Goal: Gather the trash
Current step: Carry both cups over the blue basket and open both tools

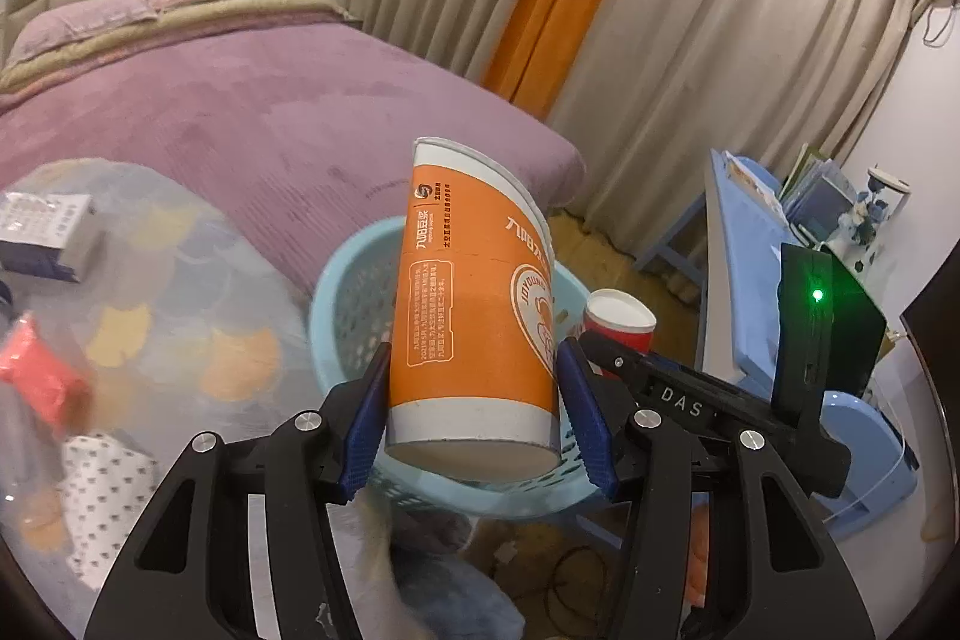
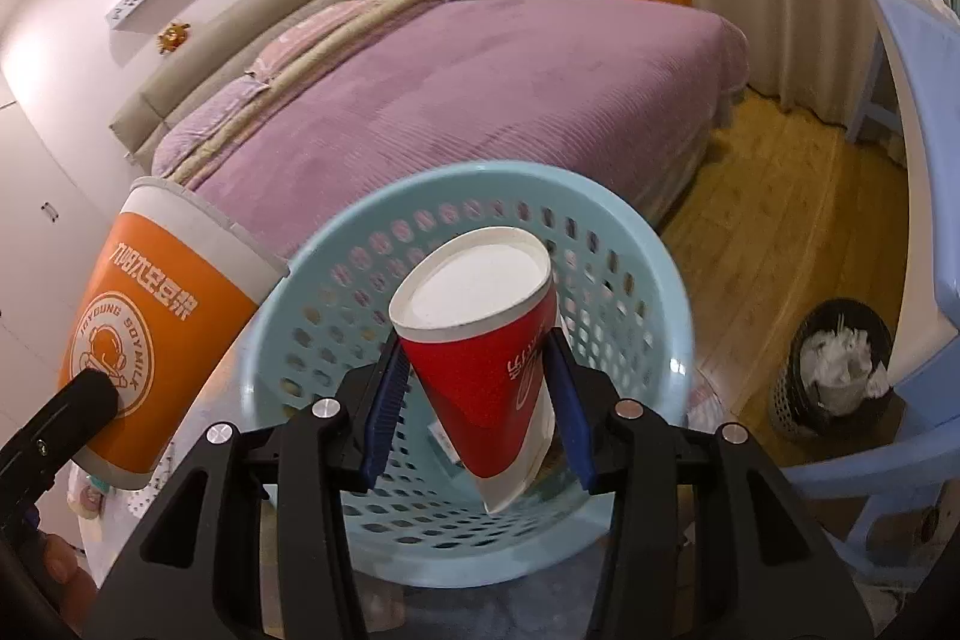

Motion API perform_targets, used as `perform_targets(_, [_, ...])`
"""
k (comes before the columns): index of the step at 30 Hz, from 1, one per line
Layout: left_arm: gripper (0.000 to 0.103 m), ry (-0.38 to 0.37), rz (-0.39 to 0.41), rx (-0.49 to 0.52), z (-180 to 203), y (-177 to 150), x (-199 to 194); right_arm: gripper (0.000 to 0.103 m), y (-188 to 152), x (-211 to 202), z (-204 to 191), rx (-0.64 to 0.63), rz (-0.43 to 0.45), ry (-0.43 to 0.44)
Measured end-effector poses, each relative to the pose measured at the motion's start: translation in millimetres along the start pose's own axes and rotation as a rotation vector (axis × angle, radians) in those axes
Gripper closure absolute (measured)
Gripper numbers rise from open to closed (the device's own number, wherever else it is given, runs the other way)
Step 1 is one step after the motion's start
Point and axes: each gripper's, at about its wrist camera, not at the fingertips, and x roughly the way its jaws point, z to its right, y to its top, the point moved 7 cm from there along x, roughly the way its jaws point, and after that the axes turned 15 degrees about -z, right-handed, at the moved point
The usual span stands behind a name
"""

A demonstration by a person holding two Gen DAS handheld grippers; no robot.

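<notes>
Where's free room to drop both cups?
Inside the blue basket: its perforated floor looks almost bare below the red cup. The orange cup sits at its left rim. The glass table left is crowded with a box and packets.

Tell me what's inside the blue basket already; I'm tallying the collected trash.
In the light blue basket, a pale flat scrap shows on the floor, partly behind the red cup in the right gripper; the rest is covered.

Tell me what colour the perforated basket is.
Light blue basket, clearest in the right wrist view.
</notes>
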Motion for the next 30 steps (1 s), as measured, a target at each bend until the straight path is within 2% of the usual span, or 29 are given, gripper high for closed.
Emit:
perform_targets(10, [0.050, 0.005, -0.051, -0.012, 1.4, -2.8, 23.3, 0.058, -3.1, 9.1, 11.0, -0.016, -0.026, -0.021])
perform_targets(11, [0.050, 0.008, -0.052, -0.014, 0.7, -2.8, 23.7, 0.054, -3.8, 9.5, 9.9, -0.019, -0.029, -0.027])
perform_targets(12, [0.050, 0.011, -0.053, -0.015, 0.5, -3.0, 24.0, 0.044, -4.2, 9.6, 8.4, -0.019, -0.029, -0.029])
perform_targets(13, [0.050, 0.015, -0.052, -0.016, 2.2, -1.7, 23.1, 0.039, -3.7, 8.1, 6.3, -0.018, -0.028, -0.028])
perform_targets(17, [0.043, 0.020, -0.050, -0.020, 2.2, -2.2, 24.1, 0.039, -3.5, 3.3, 5.3, -0.026, -0.014, -0.026])
perform_targets(30, [0.043, 0.037, -0.001, -0.013, 1.0, -13.2, -2.1, 0.039, -7.5, -13.9, -18.5, -0.078, 0.015, -0.002])
